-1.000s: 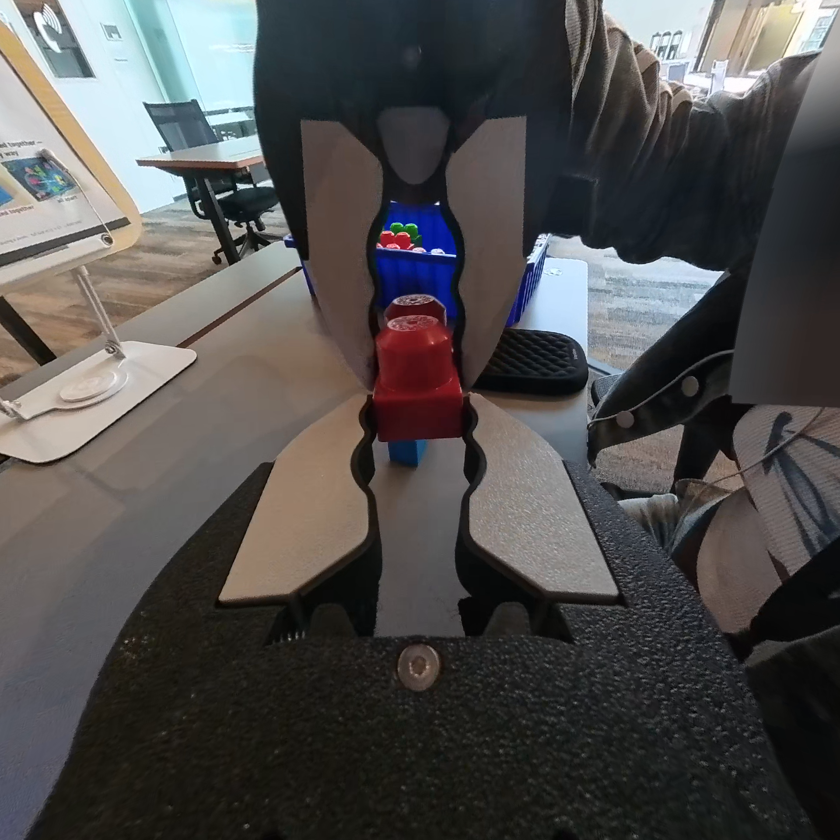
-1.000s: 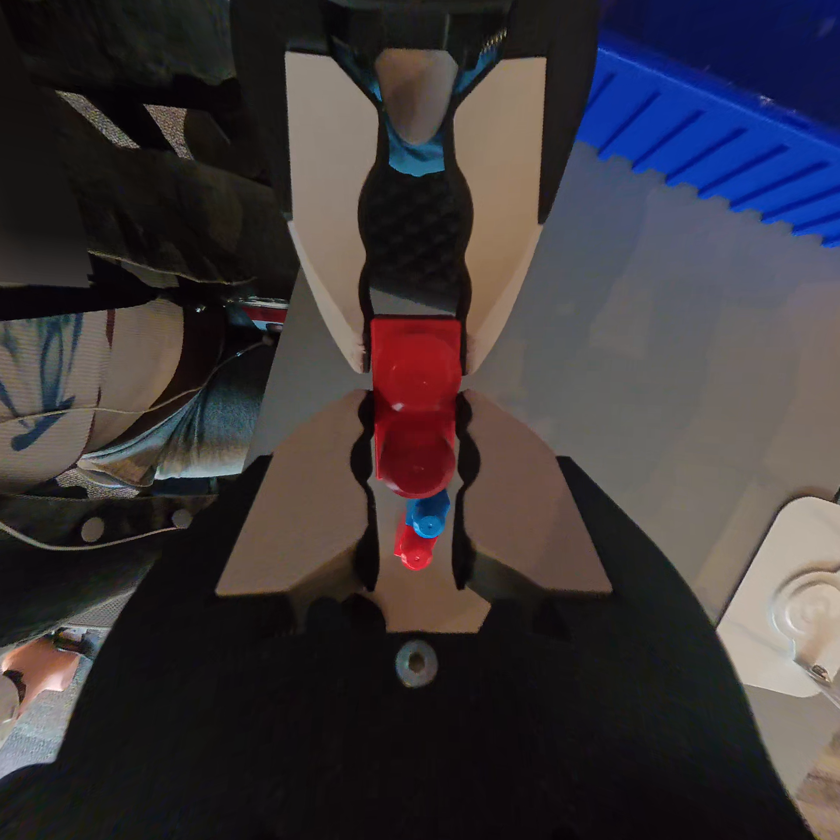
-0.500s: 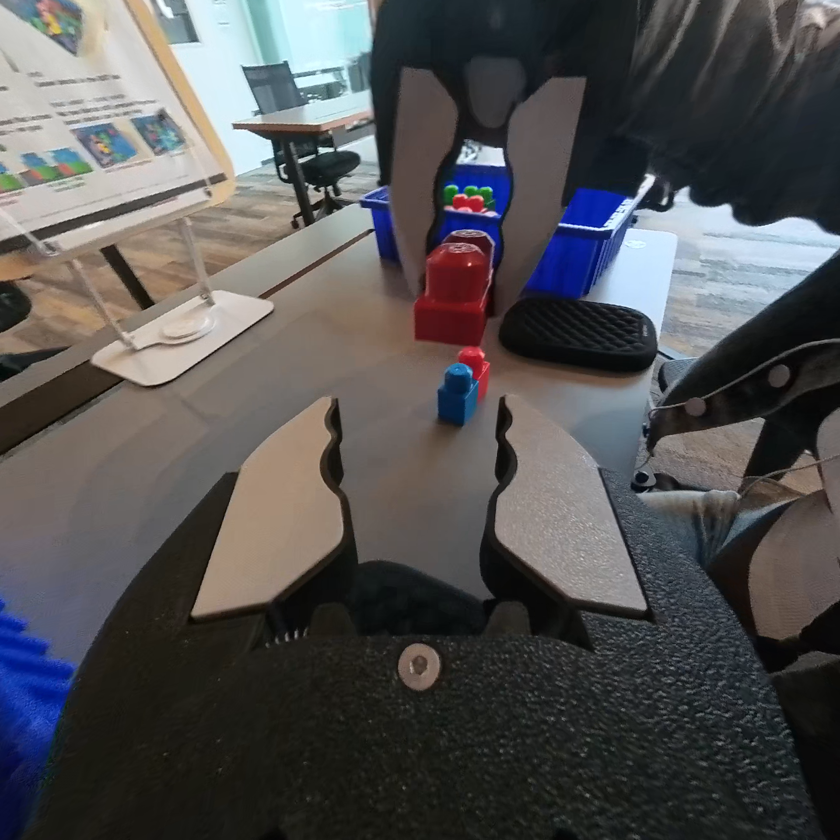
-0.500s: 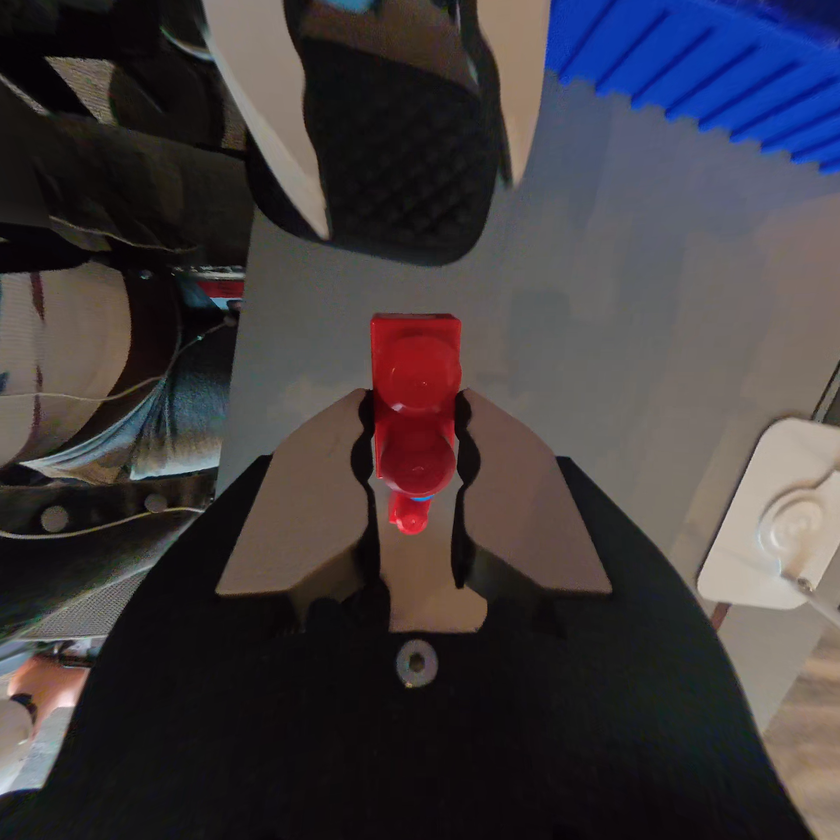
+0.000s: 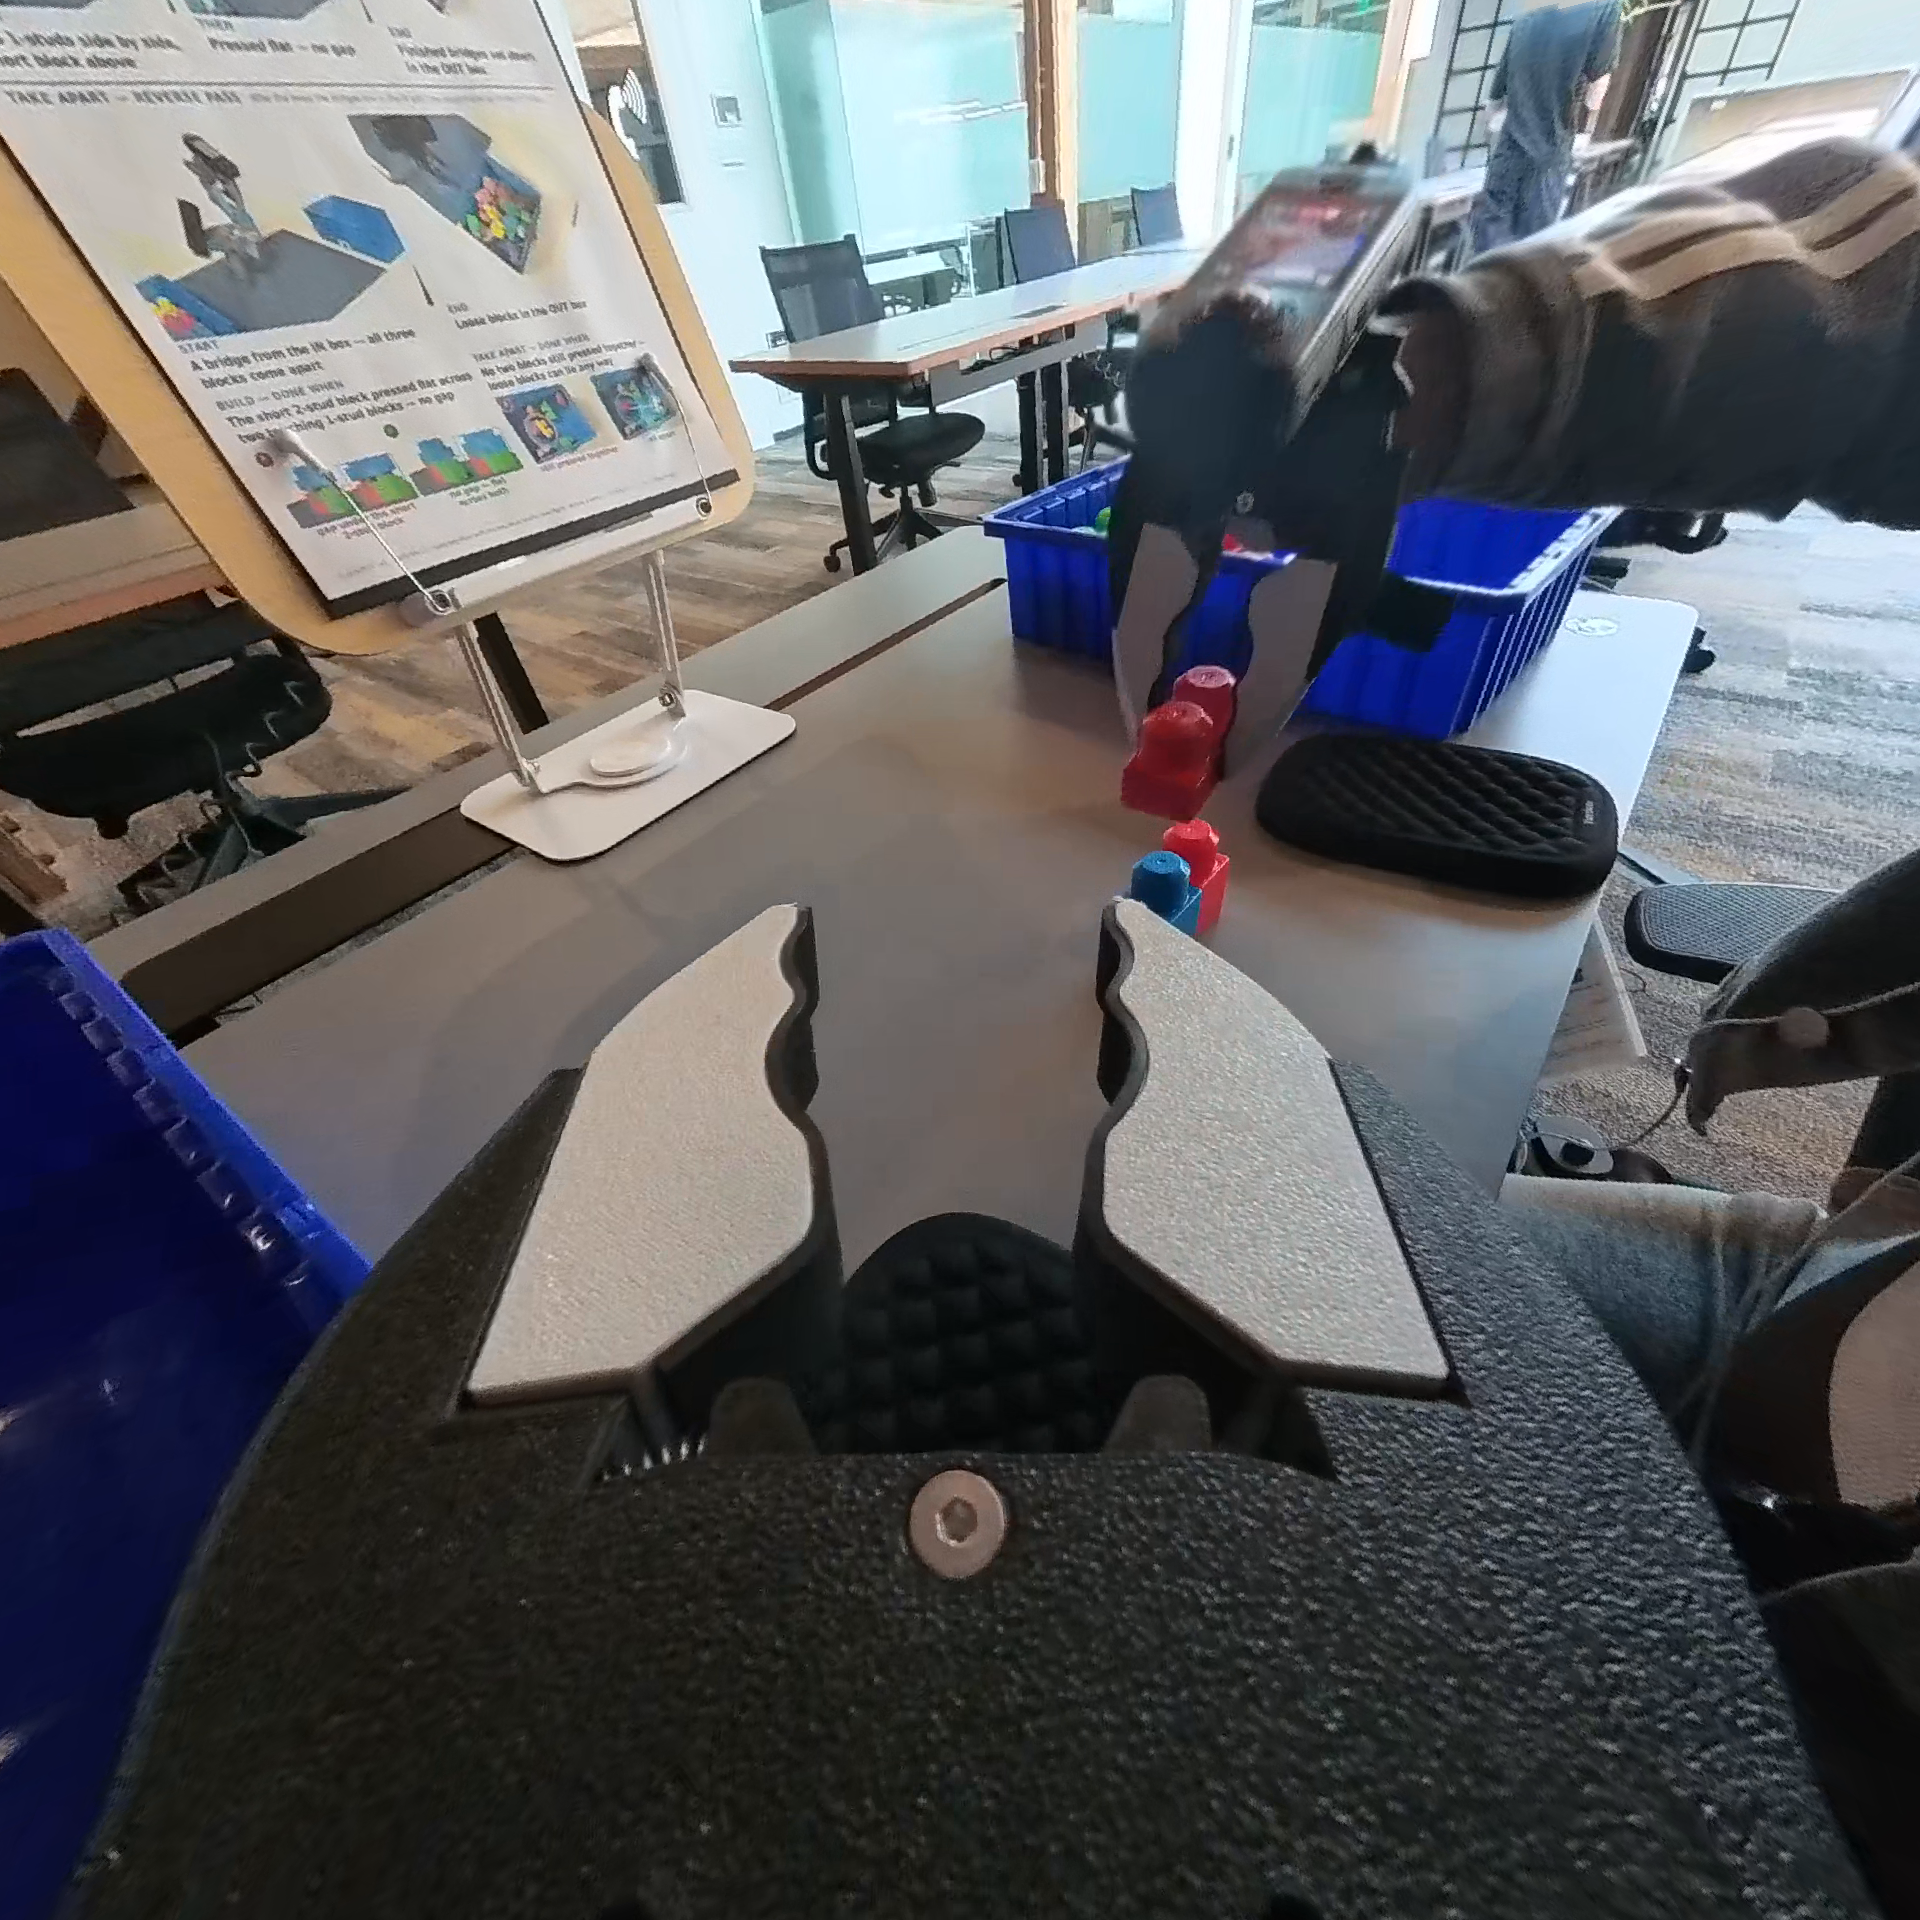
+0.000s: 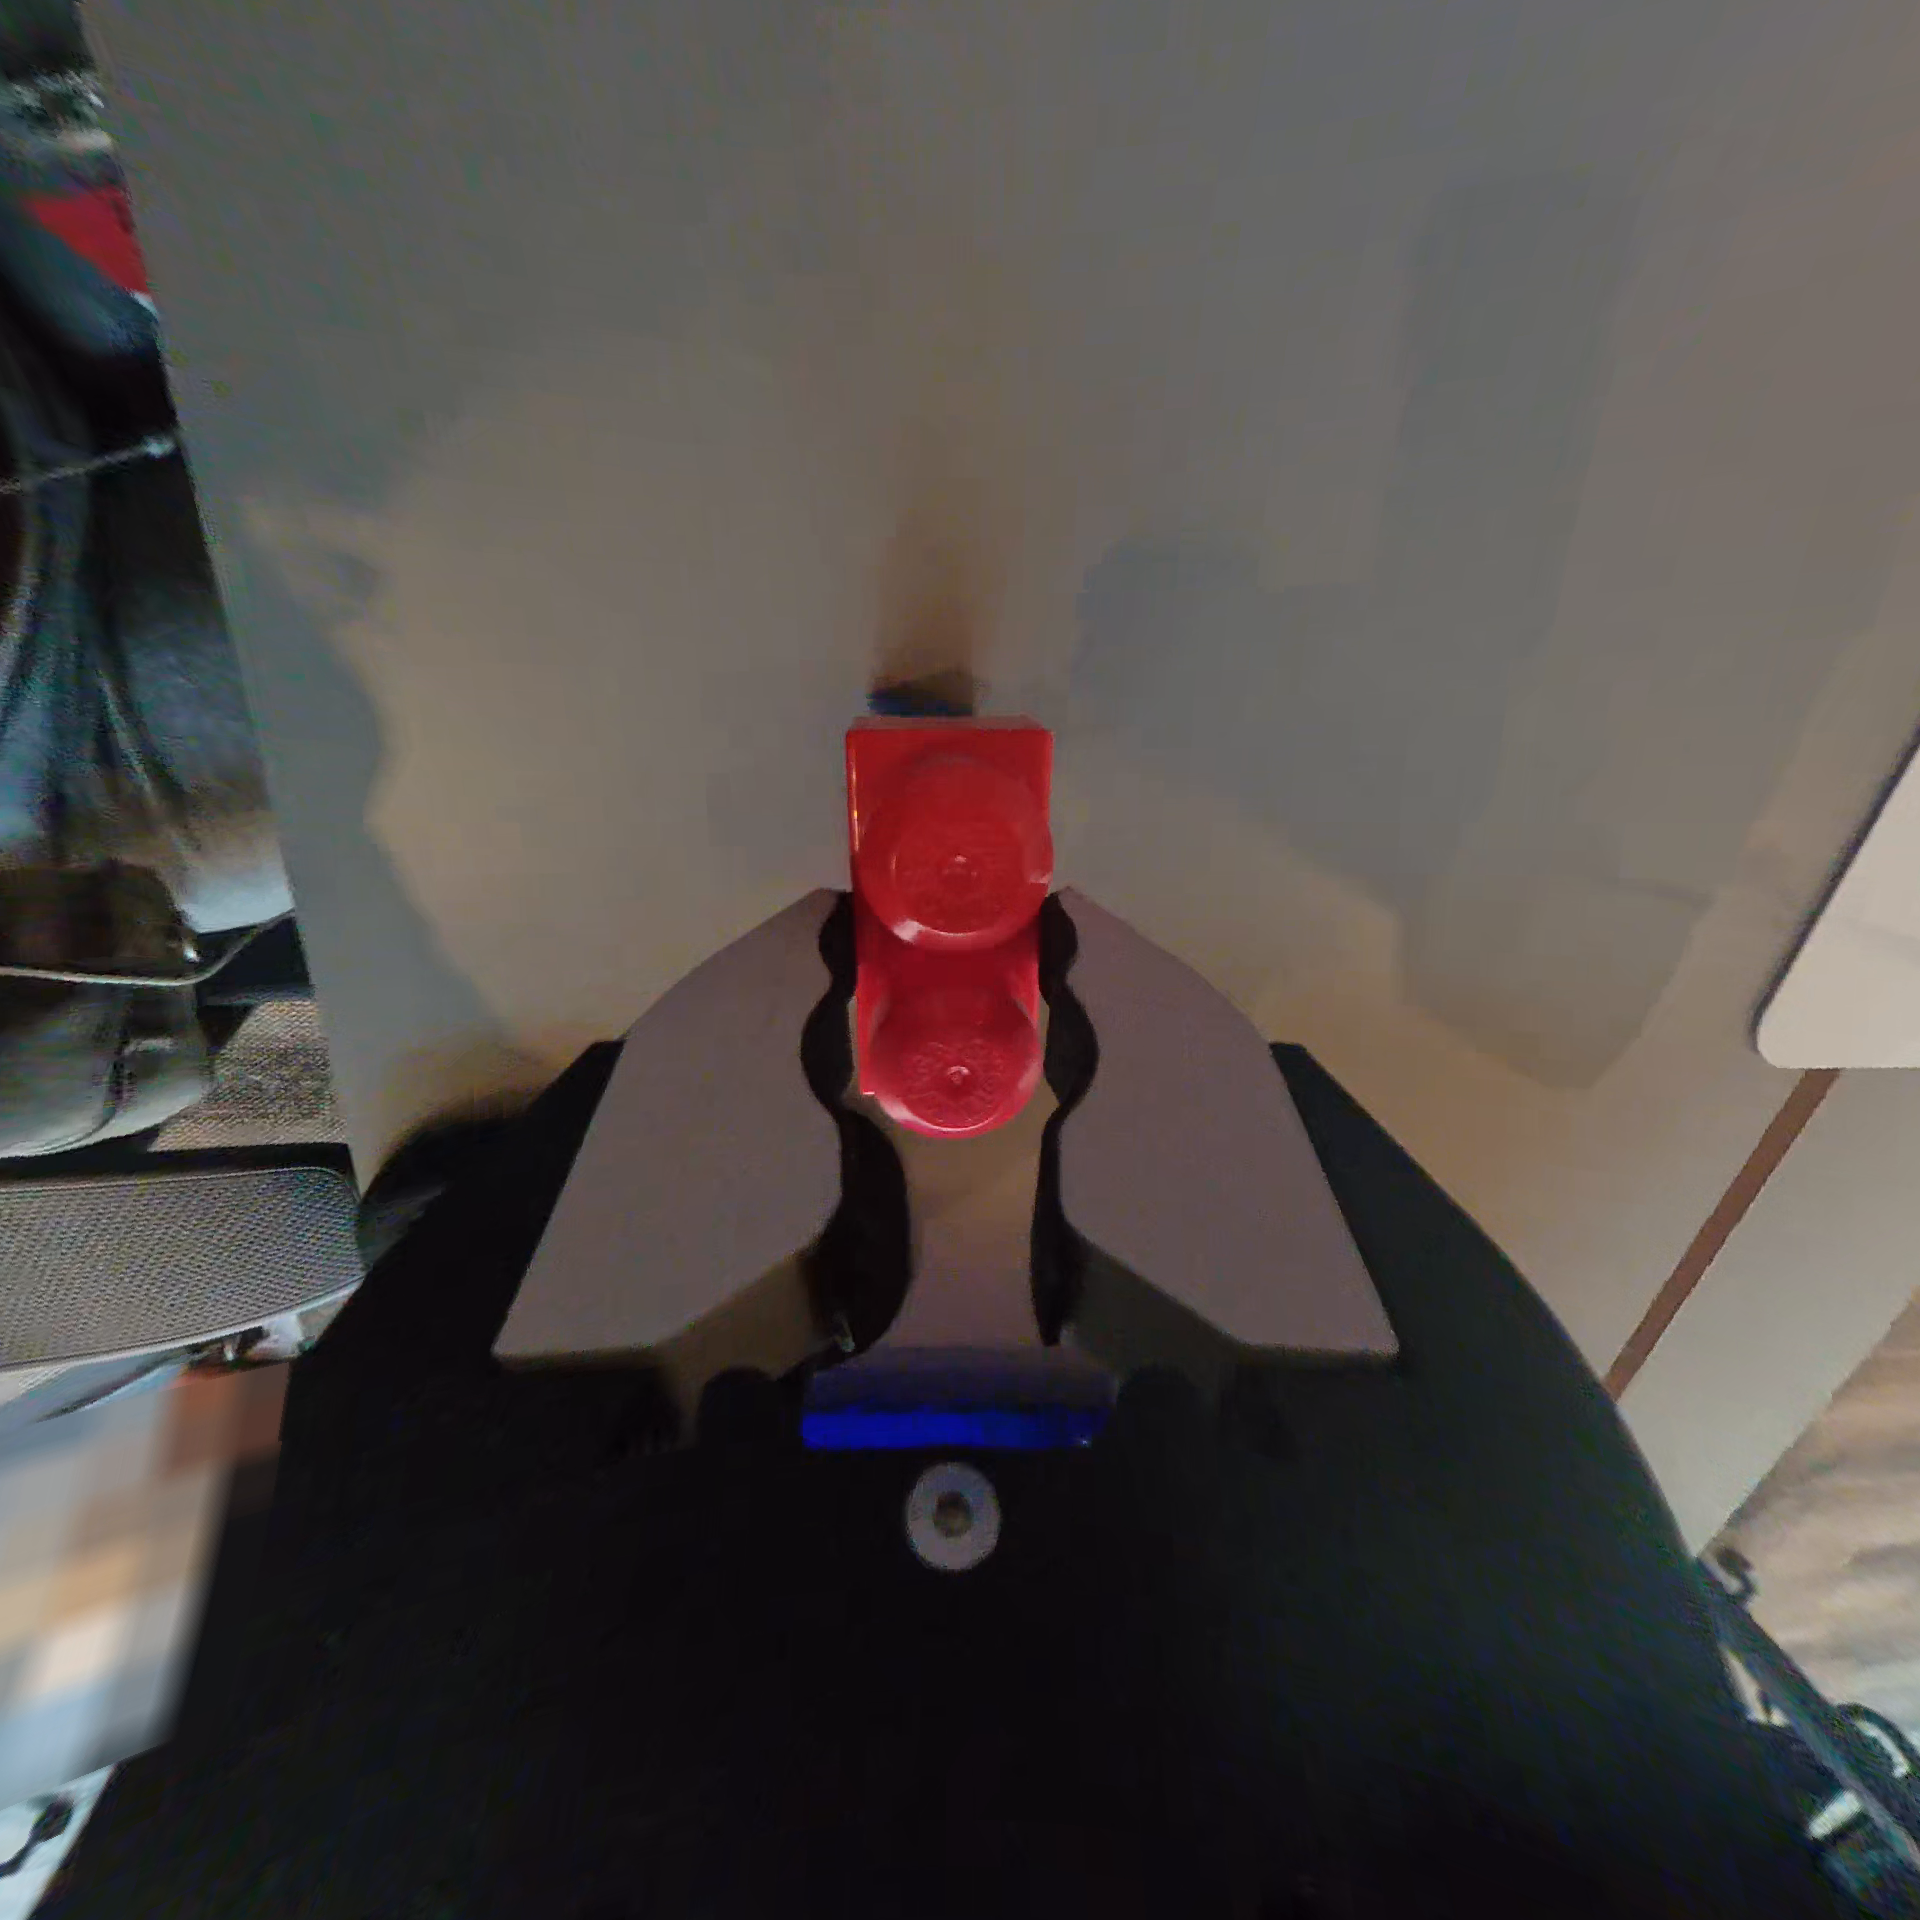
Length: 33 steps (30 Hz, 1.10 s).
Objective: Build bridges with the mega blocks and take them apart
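Observation:
My right gripper point(image 6: 948, 902) is shut on a red two-stud block point(image 6: 948, 831) and holds it above the grey table point(image 6: 1247, 416). In the left wrist view that gripper point(image 5: 1184, 740) hangs over the table with the red block point(image 5: 1169, 764) between its fingers. Just in front of it a small blue one-stud block point(image 5: 1162, 888) and a small red one-stud block point(image 5: 1200, 860) stand side by side, touching, on the table point(image 5: 935, 831). A sliver of blue point(image 6: 920, 694) shows past the held block. My left gripper point(image 5: 954, 914) is open and empty, drawn back toward the near end of the table.
A blue bin point(image 5: 1455, 644) with loose blocks stands at the far end, a black padded rest point(image 5: 1439, 816) in front of it. A second blue bin point(image 5: 125, 1299) is at my near left. An instruction board on a white stand point(image 5: 623, 753) stands at the left. A person's sleeve point(image 5: 1662, 332) reaches in. My hands' fingertips stand some 25 cm from each other.
My left gripper let go of the red two-stud block, opened, and pulled back along the table. My right gripper kept the block and lifted it off the two small blocks.

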Tool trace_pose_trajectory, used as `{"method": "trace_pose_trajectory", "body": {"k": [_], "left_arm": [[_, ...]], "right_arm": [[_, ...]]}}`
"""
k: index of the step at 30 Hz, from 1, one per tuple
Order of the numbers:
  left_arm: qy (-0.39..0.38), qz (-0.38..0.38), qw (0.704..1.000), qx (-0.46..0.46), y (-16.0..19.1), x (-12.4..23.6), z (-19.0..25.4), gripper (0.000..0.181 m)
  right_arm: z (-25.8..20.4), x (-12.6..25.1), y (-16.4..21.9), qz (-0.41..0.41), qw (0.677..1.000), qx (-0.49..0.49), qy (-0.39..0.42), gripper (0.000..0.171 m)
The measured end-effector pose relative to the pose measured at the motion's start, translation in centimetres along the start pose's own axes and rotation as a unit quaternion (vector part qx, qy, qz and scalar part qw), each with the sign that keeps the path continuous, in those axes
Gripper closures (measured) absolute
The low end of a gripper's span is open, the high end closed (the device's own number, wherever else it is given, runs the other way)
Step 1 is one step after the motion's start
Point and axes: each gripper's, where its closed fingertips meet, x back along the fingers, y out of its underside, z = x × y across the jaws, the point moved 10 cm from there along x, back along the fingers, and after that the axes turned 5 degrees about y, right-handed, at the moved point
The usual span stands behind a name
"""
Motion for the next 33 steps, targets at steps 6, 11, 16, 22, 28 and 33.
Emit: {"method": "trace_pose_trajectory", "body": {"k": [6,11,16,22,28,33], "left_arm": [[0.0,-0.009,1.0,-0.006,0.1,-0.1,0.1,0.133],[0.006,-0.006,1.0,-0.003,0.3,-0.3,0.0,0.135],[0.009,-0.01,1.0,0.001,0.6,-0.5,-0.2,0.135],[0.011,-0.015,1.0,0.002,0.8,-0.7,-0.4,0.136],[0.015,-0.017,1.0,0.006,1.1,-0.8,-0.5,0.136],[0.018,-0.022,1.0,0.007,1.3,-1.0,-0.6,0.136]], "right_arm": [[0.2,-2.5,0.8,-0.004,0.999,-0.029,-0.026,0.138],[0.3,-3.6,1.3,0.004,0.998,-0.051,-0.033,0.138],[0.2,-4.3,1.6,-0.003,0.998,-0.052,-0.038,0.138],[0.2,-4.8,1.6,0.003,0.997,-0.063,-0.042,0.138],[-0.1,-5.6,1.6,-0.006,0.997,-0.066,-0.046,0.138],[-0.2,-5.7,1.6,-0.006,0.995,-0.08,-0.051,0.138]]}}
